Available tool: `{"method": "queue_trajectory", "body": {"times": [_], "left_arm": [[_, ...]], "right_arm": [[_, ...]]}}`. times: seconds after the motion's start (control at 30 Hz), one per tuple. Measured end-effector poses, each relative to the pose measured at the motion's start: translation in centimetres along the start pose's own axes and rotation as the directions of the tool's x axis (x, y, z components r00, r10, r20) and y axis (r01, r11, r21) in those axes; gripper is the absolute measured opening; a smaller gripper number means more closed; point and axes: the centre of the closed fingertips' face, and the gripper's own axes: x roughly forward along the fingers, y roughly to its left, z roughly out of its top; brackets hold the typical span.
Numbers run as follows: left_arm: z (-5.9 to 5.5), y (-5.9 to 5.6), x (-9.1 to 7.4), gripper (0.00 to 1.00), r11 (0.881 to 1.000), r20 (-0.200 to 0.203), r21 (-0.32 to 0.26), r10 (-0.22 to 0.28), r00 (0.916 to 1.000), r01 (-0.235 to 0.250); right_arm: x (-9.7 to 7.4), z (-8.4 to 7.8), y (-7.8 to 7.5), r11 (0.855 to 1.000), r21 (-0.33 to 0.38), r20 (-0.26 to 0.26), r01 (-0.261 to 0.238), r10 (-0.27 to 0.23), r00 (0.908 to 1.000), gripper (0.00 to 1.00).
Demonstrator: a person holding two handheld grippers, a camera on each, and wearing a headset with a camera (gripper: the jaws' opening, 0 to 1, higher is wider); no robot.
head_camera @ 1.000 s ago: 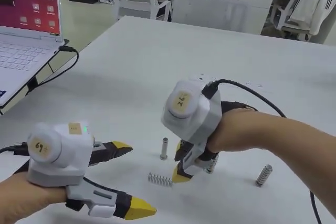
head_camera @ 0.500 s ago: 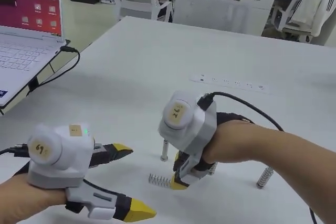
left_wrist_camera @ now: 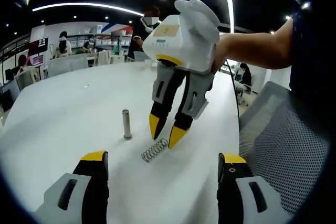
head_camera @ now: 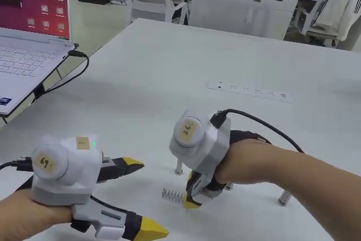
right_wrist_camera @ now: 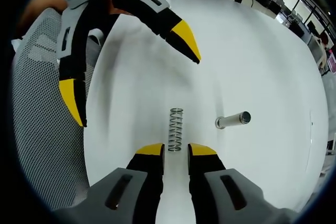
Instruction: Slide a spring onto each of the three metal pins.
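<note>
1. Right now your right gripper [head_camera: 192, 199] points down at the white table [head_camera: 141, 71], its jaws narrowed to a slim gap with nothing clamped between them.
2. In the right gripper view, the near end of the loose spring [right_wrist_camera: 176, 128] sits at that gap, between the two yellow fingertips [right_wrist_camera: 151, 150]. I can't tell whether either tip touches it.
3. The spring [head_camera: 172, 196] lies flat on the table, and in the left gripper view it runs out from under your right gripper [left_wrist_camera: 166, 131] toward the left gripper.
4. Just beside the spring a bare metal pin [head_camera: 179, 169] stands upright, apart from it and with nothing slid onto it.
5. Your left gripper [head_camera: 148, 198] hangs low over the near edge of the table, its jaws spread wide and empty, well back from the spring.
6. Beyond your right wrist a second spring [head_camera: 284, 198] stands upright; I can't tell whether a pin is inside it.
7. An open laptop [head_camera: 28, 38] sits at the far left, and a white power strip [head_camera: 251, 91] lies further back on the table.
</note>
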Motion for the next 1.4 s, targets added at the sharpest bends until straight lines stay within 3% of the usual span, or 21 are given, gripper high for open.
{"method": "queue_trajectory", "body": {"times": [1.13,1.4], "left_arm": [[-0.19,-0.20,0.28,0.80,1.000,-0.001,-0.005,-0.007,1.0000,0.007],[-0.11,-0.01,0.12,0.78,1.000,0.004,-0.004,-0.004,1.0000,0.004]], "right_arm": [[0.37,0.28,0.43,1.000,-0.024,-0.006,0.017,-0.018,0.9998,0.08],[-0.22,0.51,0.59,0.999,-0.037,0.002,0.022,-0.022,0.9998,0.08]]}}
